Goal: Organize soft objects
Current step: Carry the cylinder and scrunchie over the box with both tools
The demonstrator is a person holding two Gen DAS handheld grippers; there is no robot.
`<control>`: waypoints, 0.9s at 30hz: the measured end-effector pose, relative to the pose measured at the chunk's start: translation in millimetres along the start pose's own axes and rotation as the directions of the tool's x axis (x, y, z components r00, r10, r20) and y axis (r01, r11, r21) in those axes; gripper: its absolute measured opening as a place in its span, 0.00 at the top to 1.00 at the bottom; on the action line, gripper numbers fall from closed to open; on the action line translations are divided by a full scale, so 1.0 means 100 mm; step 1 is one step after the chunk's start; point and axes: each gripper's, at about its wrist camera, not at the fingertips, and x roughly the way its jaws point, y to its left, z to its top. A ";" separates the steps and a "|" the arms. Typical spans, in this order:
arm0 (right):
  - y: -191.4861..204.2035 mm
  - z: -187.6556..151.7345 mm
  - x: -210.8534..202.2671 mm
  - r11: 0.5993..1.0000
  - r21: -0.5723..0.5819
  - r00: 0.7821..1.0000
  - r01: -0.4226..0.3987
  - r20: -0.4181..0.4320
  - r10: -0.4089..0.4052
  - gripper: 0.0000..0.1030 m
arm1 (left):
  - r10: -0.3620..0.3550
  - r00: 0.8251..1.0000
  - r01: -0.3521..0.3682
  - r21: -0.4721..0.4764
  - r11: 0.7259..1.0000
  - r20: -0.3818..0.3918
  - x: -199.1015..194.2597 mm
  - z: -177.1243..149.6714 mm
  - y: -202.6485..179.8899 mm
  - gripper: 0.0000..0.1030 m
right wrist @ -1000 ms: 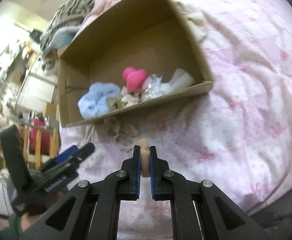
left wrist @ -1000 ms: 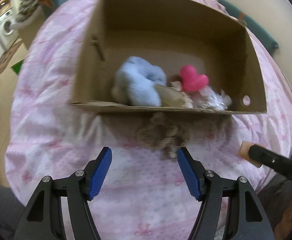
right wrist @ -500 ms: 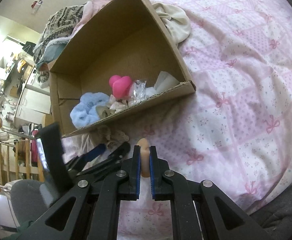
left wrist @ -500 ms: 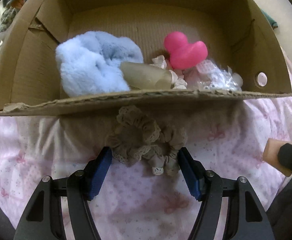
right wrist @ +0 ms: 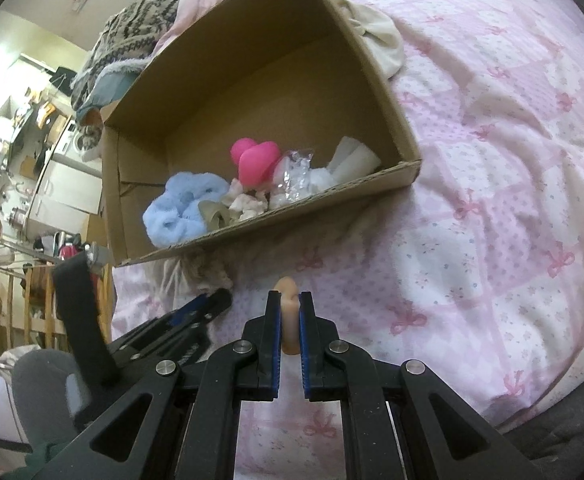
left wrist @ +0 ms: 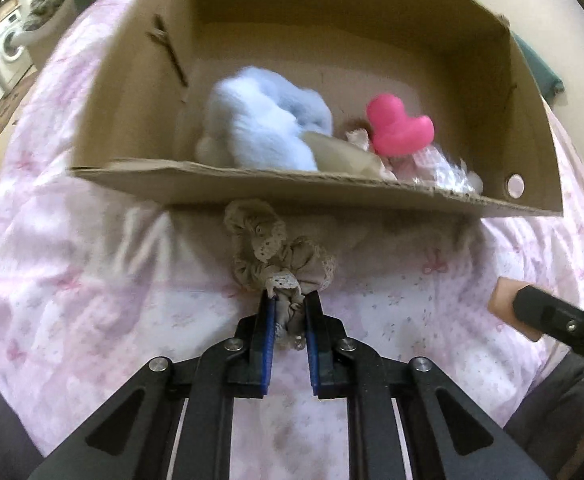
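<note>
Left wrist view: the beige lace scrunchie (left wrist: 280,256) lies on the pink quilt (left wrist: 92,280) just before the cardboard box (left wrist: 140,92), its near end clamped in the just-closed left gripper (left wrist: 288,312). Right gripper (right wrist: 290,316) pinches what looks like a peach foam piece (right wrist: 288,300)

Soft, dim indoor light is falling across the pink bedspread (left wrist: 92,280), while the cardboard box (left wrist: 140,92) is casting a grey shadow along its near edge. Motion blur is smearing the blue plush (left wrist: 260,128) in the left wrist view. Daylight is glaring in the room (right wrist: 8,92) at left of the right wrist view. Fisheye curvature is bending both frames, with black vignetting closing the corners.
</note>
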 end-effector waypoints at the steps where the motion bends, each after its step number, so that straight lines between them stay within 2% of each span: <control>1: 0.02 -0.01 0.01 1.000 -0.012 1.000 0.005 -0.001 -0.005 0.91 | 0.005 1.000 -0.005 0.000 1.000 0.007 -0.03 0.00 0.01 0.88; 6: 0.08 -0.05 0.00 0.998 -0.050 1.000 0.025 0.000 -0.025 0.91 | 0.034 0.998 -0.033 -0.018 0.999 0.050 -0.21 -0.02 0.05 0.88; 12: 0.11 -0.08 -0.03 0.996 -0.076 0.999 0.041 0.011 -0.040 0.91 | 0.046 0.997 -0.047 0.007 0.999 0.061 -0.38 -0.08 0.13 0.88; 17: 0.14 -0.11 -0.04 0.994 -0.095 0.999 0.051 0.017 -0.050 0.91 | 0.049 0.997 -0.047 -0.028 0.999 0.066 -0.48 -0.15 0.24 0.88; 22: 0.17 -0.12 -0.11 0.993 -0.108 0.999 0.039 0.041 -0.035 0.91 | 0.055 0.995 -0.052 -0.050 0.997 0.078 -0.58 -0.18 0.28 0.88; 27: 0.22 -0.13 -0.25 0.992 -0.126 0.996 0.013 0.085 -0.002 0.91 | 0.052 0.991 -0.045 -0.054 0.998 0.125 -0.81 -0.20 0.23 0.88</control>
